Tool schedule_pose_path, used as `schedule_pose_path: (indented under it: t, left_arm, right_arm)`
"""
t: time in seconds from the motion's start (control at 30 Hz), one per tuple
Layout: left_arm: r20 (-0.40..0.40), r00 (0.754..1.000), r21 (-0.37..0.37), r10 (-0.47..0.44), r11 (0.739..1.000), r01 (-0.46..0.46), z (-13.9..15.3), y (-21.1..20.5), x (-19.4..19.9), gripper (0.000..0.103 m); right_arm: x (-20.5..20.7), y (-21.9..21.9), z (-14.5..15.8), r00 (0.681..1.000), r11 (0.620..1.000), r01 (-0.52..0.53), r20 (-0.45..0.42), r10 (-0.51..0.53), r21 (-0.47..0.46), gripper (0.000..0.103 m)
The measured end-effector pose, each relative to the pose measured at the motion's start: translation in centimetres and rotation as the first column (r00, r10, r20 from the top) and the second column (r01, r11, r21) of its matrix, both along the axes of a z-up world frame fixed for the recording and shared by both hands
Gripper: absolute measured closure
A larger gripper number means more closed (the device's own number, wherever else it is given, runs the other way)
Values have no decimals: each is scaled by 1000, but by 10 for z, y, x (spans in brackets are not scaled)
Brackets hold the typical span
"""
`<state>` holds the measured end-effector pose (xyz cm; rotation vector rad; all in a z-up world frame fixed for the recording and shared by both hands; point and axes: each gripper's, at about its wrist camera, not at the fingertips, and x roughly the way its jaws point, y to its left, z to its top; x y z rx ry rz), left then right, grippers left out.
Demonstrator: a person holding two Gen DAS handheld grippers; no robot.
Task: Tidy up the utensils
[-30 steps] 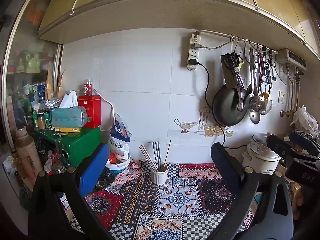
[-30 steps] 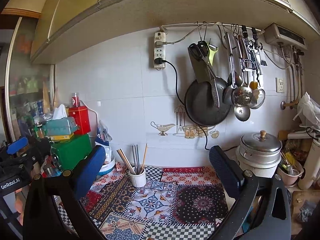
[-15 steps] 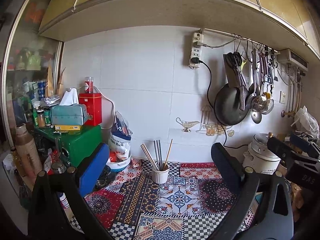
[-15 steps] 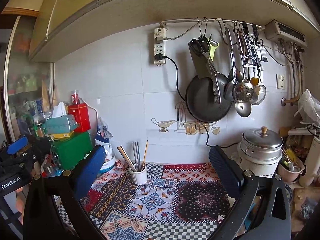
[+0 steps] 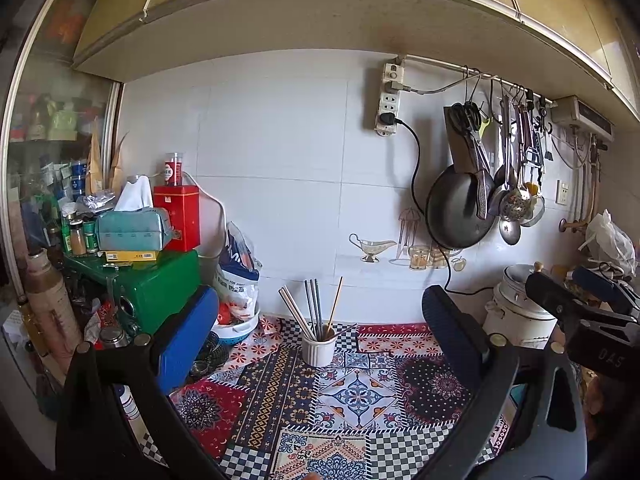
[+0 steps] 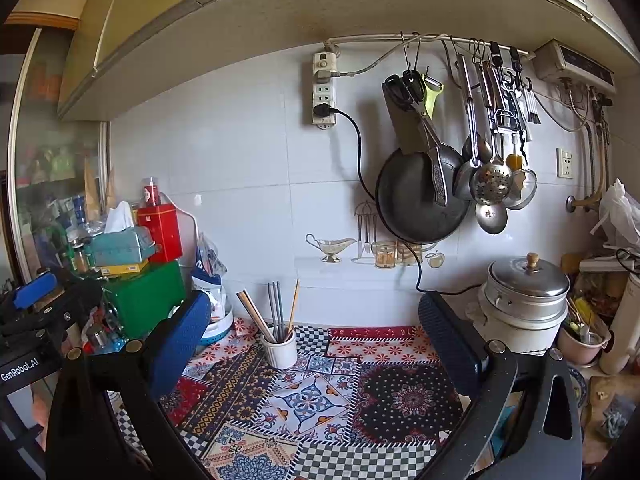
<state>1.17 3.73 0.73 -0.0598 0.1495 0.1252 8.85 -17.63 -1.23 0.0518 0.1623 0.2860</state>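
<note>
With my left gripper (image 5: 320,340) and right gripper (image 6: 316,336) both spread wide and empty, the chopsticks (image 5: 312,312) stand in the white cup (image 5: 318,350) at twelve o'clock, fitting either sorting's start or finish.

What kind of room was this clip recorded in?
Most likely a home kitchen counter: a black pan and ladles hang from a wall rail, a lidded steel pot sits on the right, and a white cup of chopsticks stands on a patterned mat.
</note>
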Motion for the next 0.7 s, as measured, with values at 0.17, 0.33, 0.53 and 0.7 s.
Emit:
schedule_pose_path:
  t: [0.17, 0.33, 0.53, 0.7]
  left_arm:
    - [-11, 1000, -22, -13, 1000, 12, 0, 2, 3, 1]
    - [-13, 1000, -23, -10, 1000, 10, -1, 2, 7, 1]
    - [-15, 1000, -18, -17, 1000, 17, -1, 0, 12, 1]
    - [-15, 1000, -14, -17, 1000, 17, 0, -1, 17, 1]
  right_arm:
    - [0, 0, 0, 1000, 1000, 3, -3, -3, 2, 0]
    - [1, 1, -1, 1000, 1000, 5, -3, -5, 0, 0]
    - [5, 0, -2, 1000, 1000, 15, -10, -15, 2, 0]
    - [10, -1, -3, 1000, 1000, 18, -15, -18, 1, 0]
